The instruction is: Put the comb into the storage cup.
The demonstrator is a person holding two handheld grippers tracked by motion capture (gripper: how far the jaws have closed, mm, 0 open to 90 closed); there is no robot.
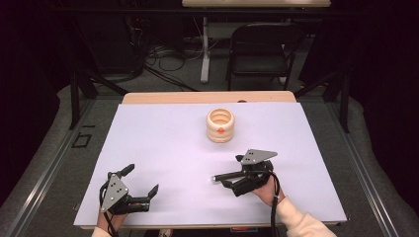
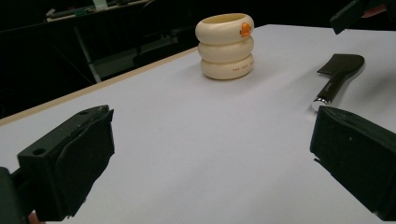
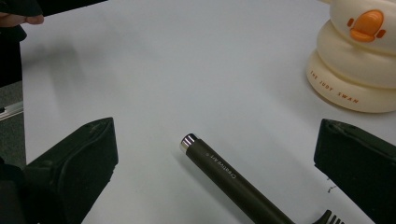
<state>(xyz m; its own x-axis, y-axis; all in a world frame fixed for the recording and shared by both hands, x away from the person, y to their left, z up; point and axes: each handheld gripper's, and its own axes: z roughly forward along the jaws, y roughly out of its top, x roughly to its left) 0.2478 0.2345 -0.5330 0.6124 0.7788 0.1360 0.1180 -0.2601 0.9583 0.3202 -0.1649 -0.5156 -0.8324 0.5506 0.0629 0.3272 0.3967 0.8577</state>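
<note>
A dark brush (image 1: 228, 175) with a chrome-tipped handle lies flat on the white table (image 1: 163, 143). My right gripper (image 1: 232, 173) hovers open just over it, one jaw on either side of the handle (image 3: 224, 175). The right gripper (image 3: 217, 144) touches nothing. Behind it stands a cream holder (image 1: 221, 126) of stacked rings with an orange duck badge, upright and hollow. At the front left my left gripper (image 1: 142, 178) is open with nothing between its fingers. The left gripper (image 2: 210, 163) faces the holder (image 2: 226, 45) and the brush (image 2: 337, 77). The holder (image 3: 359, 60) stands to the right in the right gripper view.
A wooden strip (image 1: 207, 97) edges the table's far side. Beyond it are a black folding chair (image 1: 262, 47), a desk leg (image 1: 204, 49) and cables on the floor. Bare white surface lies between the two grippers and to the holder's left.
</note>
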